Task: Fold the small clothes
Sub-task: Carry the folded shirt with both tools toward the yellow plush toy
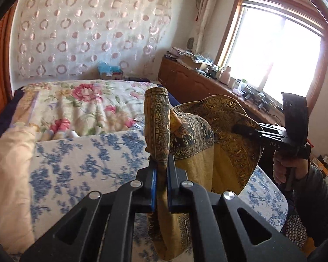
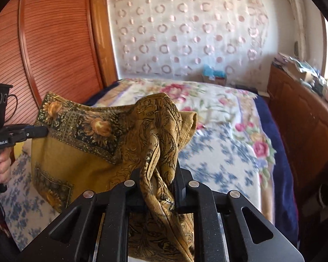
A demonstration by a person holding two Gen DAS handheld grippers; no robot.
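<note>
1. Two grippers are holding one cloth (image 1: 210, 131) up above the bed (image 1: 81, 152); it is a mustard scarf-like piece with a dark patterned border.
2. Left gripper (image 1: 161, 174) is pinching a bunched edge of the cloth between its blue pads, jaws nearly together.
3. Right gripper (image 2: 158, 181) is clamping a twisted bundle of the cloth, jaws standing narrow around it.
4. Between the two grips, the cloth is sagging in a loose curve, its bordered edge running along the top and its lower part hanging toward the bed.
5. Below it, a blue-flowered sheet (image 2: 207, 159) is lying flat and bare, giving open room; a rose-patterned quilt (image 1: 83, 104) is covering the far part of the bed.
6. Bounding the space, a wooden cabinet (image 2: 299, 118) is standing along the bed's right side, a louvred wooden door (image 2: 50, 43) on the left, and a curtain (image 2: 185, 32) with pink rings behind.
7. From the left wrist view, a hand (image 1: 282, 170) is gripping the right gripper's handle beside the bed's near corner.
</note>
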